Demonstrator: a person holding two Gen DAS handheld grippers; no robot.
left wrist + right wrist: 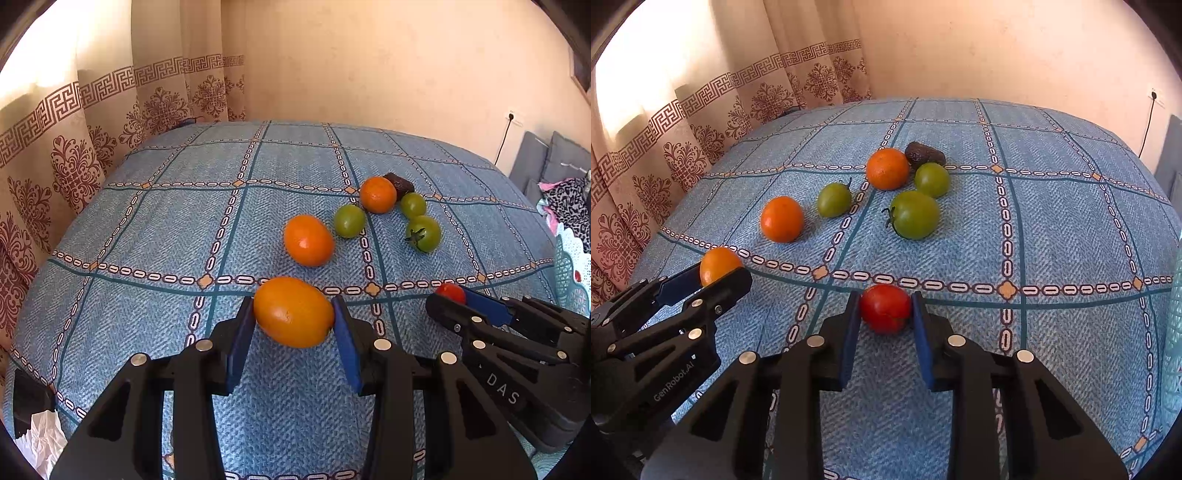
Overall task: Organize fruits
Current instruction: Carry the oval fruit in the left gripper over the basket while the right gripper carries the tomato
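Tools in both hands each grip a piece of fruit above a worktop (147,221) covered in a blue checked cloth. Left tool (293,319) is closed partway, its blue pads pressed against the two ends of a large orange (293,312). Right tool (884,310) is closed further, pinching a small red tomato (885,307) between its pads. Beyond them, loose fruit lies on the cloth: a second orange (308,240) nearest the left tool, then a green tomato (349,220), a third orange (377,194) with a dark avocado (400,183) touching it behind, and two more green tomatoes (423,232) to the right. A pale blue basket (565,269) sits at the right edge. Patterned curtains (74,155) hang on the left.
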